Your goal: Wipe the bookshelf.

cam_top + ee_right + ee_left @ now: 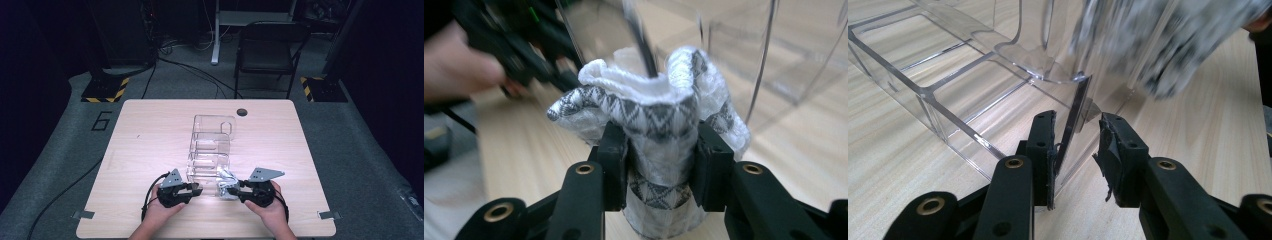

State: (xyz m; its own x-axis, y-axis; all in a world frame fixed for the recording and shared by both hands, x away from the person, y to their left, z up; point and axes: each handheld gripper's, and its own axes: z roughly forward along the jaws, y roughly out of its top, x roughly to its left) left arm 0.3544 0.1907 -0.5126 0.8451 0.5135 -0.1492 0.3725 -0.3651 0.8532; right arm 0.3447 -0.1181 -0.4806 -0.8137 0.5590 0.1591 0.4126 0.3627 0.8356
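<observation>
Dark room and grey carpet ring a pale wood-grain worktop (150,130). A clear rigid acrylic organizer (210,150) with open compartments runs its long axis from the middle toward the near edge. The left hand-held gripper (1075,145) stands partly open astride its near wall. The right hand-held gripper (659,150) clamps a soft white-and-grey zigzag-knit cloth (659,125), bunched just beside the organizer's near right corner, so the right hand is nearer.

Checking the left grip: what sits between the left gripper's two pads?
In the left gripper view, the clear organizer's end wall stands between the left gripper's pads, against one pad, clear of the other.
</observation>
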